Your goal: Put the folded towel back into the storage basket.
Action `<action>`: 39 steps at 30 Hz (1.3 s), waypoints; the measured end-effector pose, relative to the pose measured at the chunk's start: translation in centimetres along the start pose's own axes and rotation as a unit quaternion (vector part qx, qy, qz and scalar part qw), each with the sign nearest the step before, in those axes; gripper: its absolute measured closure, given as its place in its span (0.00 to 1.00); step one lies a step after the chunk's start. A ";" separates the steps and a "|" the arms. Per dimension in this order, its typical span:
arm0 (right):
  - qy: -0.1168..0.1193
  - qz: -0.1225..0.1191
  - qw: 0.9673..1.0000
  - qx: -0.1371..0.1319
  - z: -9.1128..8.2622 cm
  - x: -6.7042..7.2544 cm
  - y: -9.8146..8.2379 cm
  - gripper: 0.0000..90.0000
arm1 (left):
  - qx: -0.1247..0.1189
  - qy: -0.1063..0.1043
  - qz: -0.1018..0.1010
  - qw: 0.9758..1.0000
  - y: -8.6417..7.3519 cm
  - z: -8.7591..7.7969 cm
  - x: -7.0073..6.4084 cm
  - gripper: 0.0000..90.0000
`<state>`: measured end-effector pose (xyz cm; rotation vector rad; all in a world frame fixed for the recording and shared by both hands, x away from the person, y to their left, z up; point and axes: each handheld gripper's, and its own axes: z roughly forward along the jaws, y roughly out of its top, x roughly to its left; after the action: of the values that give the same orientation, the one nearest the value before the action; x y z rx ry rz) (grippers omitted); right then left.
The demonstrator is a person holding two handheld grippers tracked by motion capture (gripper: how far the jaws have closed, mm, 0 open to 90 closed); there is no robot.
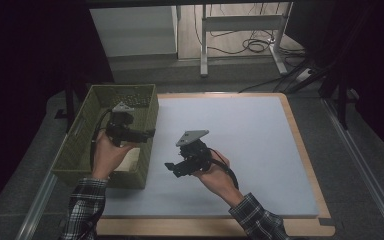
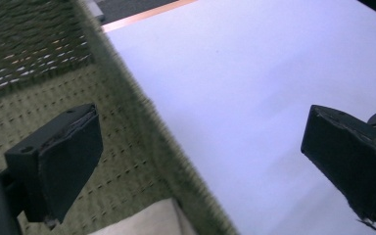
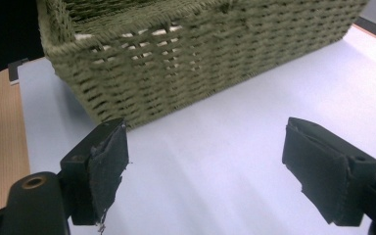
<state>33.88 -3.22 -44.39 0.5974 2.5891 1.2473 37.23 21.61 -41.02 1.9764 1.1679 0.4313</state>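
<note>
Right claw (image 1: 171, 167) released over white desk (image 1: 240, 145) | left claw (image 1: 150, 133) released, above green basket (image 1: 80, 150) rim

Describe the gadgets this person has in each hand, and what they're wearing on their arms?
Each hand carries a black tool: the left tool and the right tool. Both end in two blocky black jaws faced with dark, frayed pads. A grey three-cornered plate sits on top of each, and a black cable loops off behind. The sleeves are dark plaid with pale lines.
</note>
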 end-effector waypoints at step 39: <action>-0.048 0.048 0.998 0.004 -7.8 -5.8 -8.3 0.14 | -0.008 -0.066 0.054 0.996 0.3 5.3 -9.5 0.01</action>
<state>34.09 -15.92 -45.94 0.7719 2.5141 1.2052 35.82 11.01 -43.25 2.0289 0.9751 0.3574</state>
